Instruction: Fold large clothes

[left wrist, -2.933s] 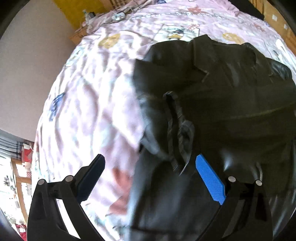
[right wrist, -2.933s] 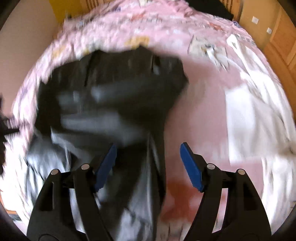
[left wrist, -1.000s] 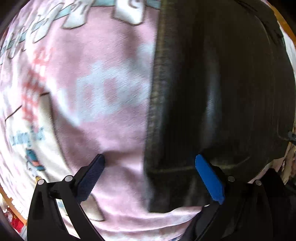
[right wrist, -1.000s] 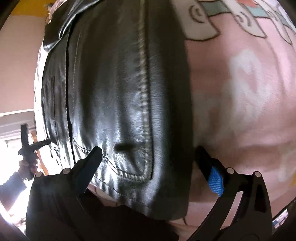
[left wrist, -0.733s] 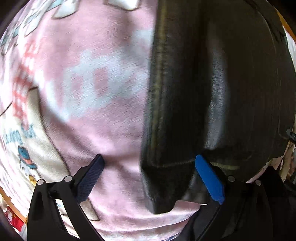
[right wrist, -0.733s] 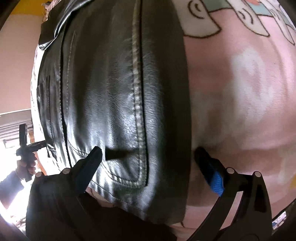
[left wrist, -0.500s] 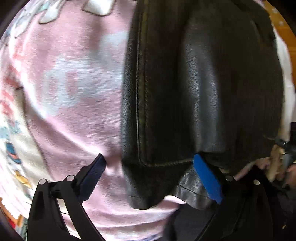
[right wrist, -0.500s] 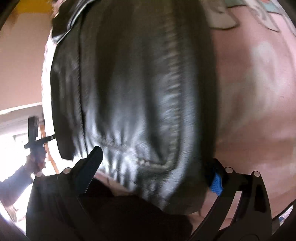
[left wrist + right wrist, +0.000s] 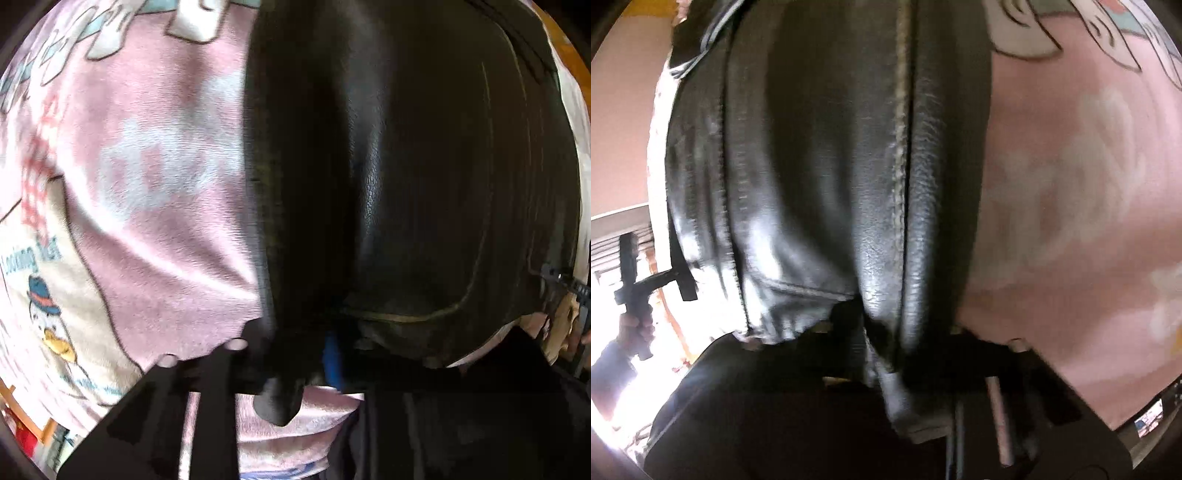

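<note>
The black leather jacket [image 9: 424, 166] lay flat on the pink blanket [image 9: 155, 192] on the bed. Both hand-held grippers had just squeezed closed on its bottom edge — the left hand-held gripper [image 9: 306, 354] and the right hand-held gripper [image 9: 886, 343].

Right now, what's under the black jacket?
The black leather jacket lies on a pink cartoon blanket, which shows beside it and under its hem. What is beneath the jacket's middle is covered.

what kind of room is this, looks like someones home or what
Most likely a bedroom at home. A black leather jacket lies on a soft pink cartoon-print blanket, apparently spread over a bed, with a plain wall behind it.
</note>
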Demonstrator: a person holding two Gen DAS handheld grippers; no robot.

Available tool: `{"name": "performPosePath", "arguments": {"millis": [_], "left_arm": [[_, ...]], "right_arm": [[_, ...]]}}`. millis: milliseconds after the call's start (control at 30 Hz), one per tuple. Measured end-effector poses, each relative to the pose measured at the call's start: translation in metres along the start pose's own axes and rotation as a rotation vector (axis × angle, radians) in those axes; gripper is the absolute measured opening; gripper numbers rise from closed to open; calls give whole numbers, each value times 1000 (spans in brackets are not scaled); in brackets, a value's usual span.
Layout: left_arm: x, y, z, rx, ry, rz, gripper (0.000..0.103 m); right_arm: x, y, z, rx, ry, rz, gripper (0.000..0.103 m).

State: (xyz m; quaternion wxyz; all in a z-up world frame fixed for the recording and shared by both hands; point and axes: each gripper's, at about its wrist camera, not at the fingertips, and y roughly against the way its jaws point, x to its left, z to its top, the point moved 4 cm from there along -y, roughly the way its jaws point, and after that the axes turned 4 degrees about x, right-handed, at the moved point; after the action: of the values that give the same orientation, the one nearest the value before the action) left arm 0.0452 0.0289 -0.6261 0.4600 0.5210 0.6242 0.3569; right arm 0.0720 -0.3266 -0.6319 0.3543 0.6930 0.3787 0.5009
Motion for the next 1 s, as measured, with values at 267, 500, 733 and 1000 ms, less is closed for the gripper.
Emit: {"name": "performPosePath", "arguments": {"millis": [267, 500, 733, 1000], "left_arm": [[-37, 38, -24, -20, -11, -7, 4], [-82, 56, -32, -59, -52, -36, 4], [-131, 106, -19, -154, -95, -62, 3], [-136, 152, 74, -339, -106, -80, 3]], "right_arm": [[28, 45, -6, -15, 18, 88, 6], [46, 84, -9, -64, -21, 170, 6], [90, 134, 10, -178, 16, 238, 6], [96, 213, 76, -370, -11, 344, 6]]}}
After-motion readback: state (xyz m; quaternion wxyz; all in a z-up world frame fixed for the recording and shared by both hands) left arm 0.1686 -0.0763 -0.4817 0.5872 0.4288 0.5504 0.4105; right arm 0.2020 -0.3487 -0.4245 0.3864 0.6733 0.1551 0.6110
